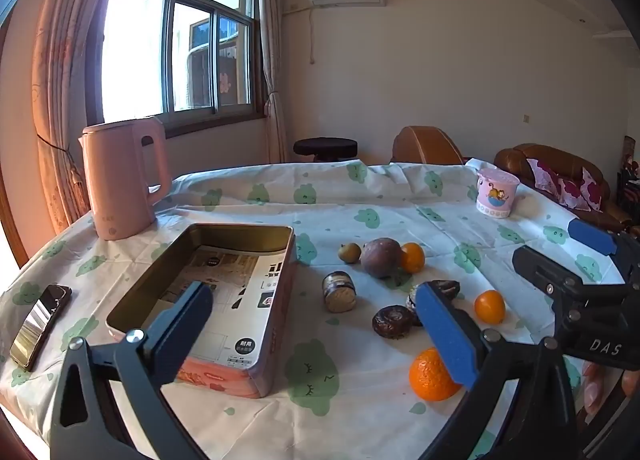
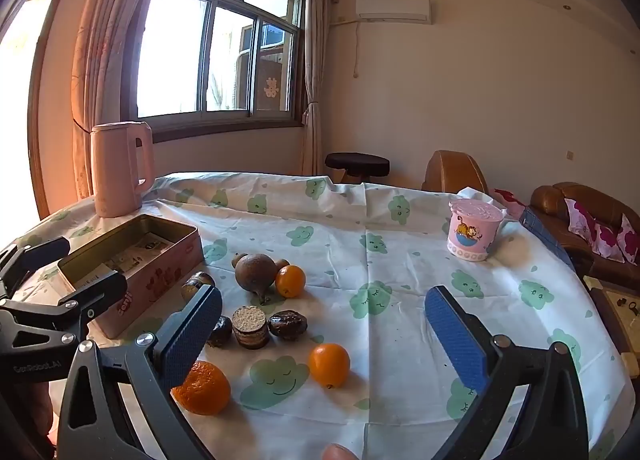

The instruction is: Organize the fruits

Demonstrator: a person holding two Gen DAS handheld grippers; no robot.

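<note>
Right wrist: mandarin beside spread right tongs.

Left tool and right tool both agape, empty.

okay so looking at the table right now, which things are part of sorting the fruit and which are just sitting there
Part of the job:
big orange
two small oranges
brown round fruit
open tin box, a likely container
left gripper and right gripper, both open and empty

Just lying about:
pink kettle
phone
pink cup
small jars
</note>
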